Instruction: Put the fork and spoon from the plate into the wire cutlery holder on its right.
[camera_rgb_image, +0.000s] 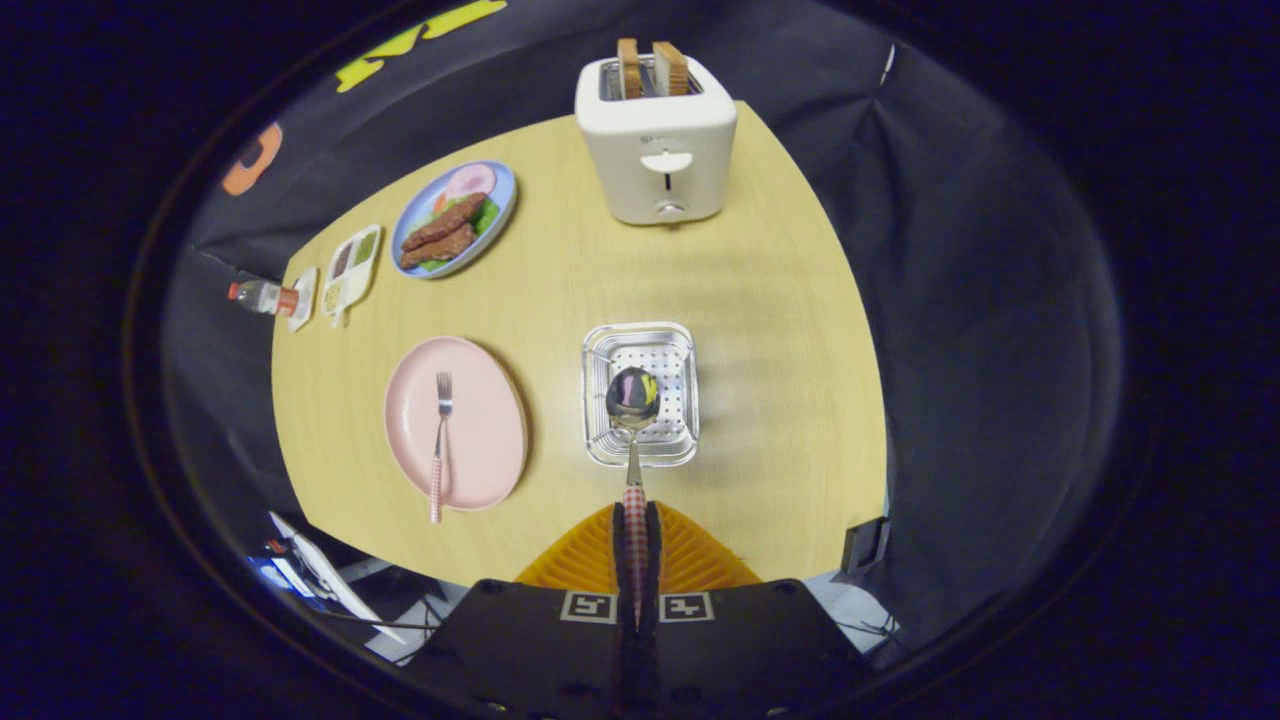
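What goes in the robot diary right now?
tool shut on spoon | spoon over wire holder | fork on pink plate

A light wood-grain table (780, 300) with a rounded edge is seen from above, evenly lit, with soft glare on its surface. It is enclosed on all sides by black cloth walls (980, 300), whose folds are visible to the right of the table. A white toaster (655, 140) holding two slices of bread is set at the far edge. At the near left corner, below the table edge, some pale clutter is glimpsed, too blurred to be identified.
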